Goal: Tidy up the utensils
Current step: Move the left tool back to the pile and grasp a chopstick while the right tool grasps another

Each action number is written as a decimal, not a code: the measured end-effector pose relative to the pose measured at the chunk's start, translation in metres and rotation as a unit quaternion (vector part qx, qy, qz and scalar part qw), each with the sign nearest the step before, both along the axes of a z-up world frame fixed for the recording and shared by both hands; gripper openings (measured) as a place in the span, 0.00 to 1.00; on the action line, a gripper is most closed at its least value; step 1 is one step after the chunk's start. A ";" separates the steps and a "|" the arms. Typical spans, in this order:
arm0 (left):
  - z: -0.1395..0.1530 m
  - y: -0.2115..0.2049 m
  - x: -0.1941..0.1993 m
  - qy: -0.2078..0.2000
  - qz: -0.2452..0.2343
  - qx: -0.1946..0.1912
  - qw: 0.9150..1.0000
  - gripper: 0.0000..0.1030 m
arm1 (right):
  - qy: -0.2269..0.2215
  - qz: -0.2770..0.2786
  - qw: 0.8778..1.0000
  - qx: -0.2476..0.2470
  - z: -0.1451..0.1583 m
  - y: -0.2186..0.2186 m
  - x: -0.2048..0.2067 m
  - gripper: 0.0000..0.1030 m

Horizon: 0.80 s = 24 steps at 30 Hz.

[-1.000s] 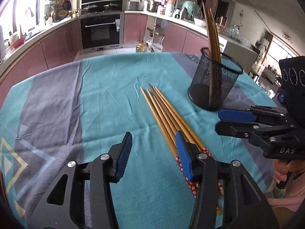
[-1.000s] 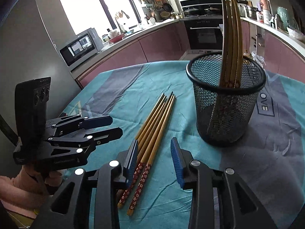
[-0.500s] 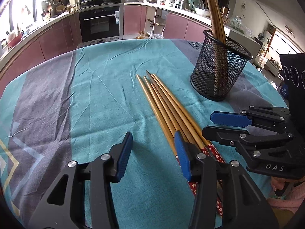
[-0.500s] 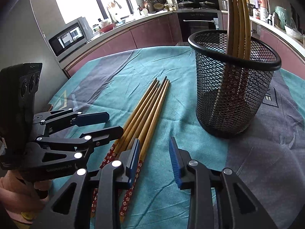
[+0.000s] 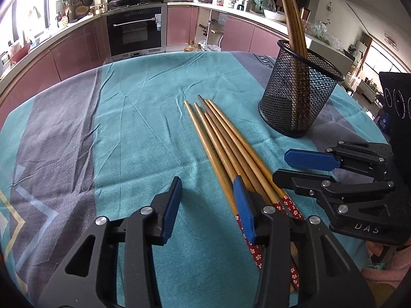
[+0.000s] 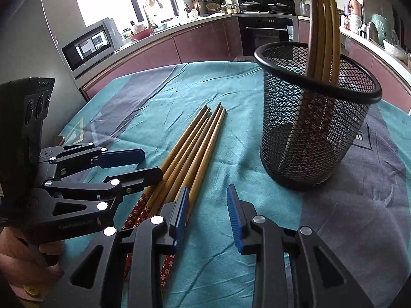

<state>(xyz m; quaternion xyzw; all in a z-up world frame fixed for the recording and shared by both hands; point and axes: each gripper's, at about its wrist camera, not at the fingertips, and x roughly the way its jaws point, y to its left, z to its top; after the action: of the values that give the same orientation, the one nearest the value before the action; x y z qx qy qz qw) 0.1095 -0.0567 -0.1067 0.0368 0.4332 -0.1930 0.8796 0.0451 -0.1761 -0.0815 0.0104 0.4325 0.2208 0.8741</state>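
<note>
Several wooden chopsticks [image 5: 226, 138] with red flowered ends lie bundled on the teal tablecloth [image 5: 133, 133]. More chopsticks [image 5: 292, 25] stand in a black mesh holder [image 5: 295, 97] to the right. My left gripper [image 5: 206, 179] is open and closing slightly, its gap over bare cloth; its right finger [image 5: 242, 210] overlaps the bundle's left edge. My right gripper [image 5: 280, 164] hovers at the bundle's right side. In the right wrist view the bundle [image 6: 195, 143] runs under the left finger [image 6: 179, 210] of my open right gripper [image 6: 207, 188]. The holder [image 6: 308, 133] stands ahead, and my left gripper [image 6: 151, 163] touches the bundle's left side.
The table is round, and its cloth has grey bands [image 5: 59, 138] on both sides. A kitchen counter with an oven [image 5: 136, 28] runs behind it, and a microwave [image 6: 90, 46] stands at the left. A hand [image 6: 23, 264] holds the left gripper's handle.
Both grippers have come lower and closer to the chopstick bundle from either side. Their jaws have narrowed a little. The chopsticks and the holder have not moved.
</note>
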 end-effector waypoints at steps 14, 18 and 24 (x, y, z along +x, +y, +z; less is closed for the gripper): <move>-0.001 -0.003 0.022 0.010 0.005 -0.001 1.000 0.30 | -0.003 -0.006 1.000 -0.027 -0.003 0.018 0.018 0.23; -0.001 -0.003 0.031 0.013 0.008 -0.001 1.000 0.24 | -0.003 -0.009 1.000 -0.029 -0.004 0.020 0.025 0.21; -0.002 -0.010 0.038 0.012 0.012 0.002 1.000 0.12 | 0.000 -0.018 1.000 -0.018 -0.005 0.017 0.029 0.09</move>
<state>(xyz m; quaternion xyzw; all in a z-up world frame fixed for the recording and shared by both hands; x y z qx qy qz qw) 0.1471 -0.0662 -0.1087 0.0307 0.4446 -0.1819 0.8765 0.0743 -0.1594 -0.0861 0.0022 0.4362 0.1968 0.8781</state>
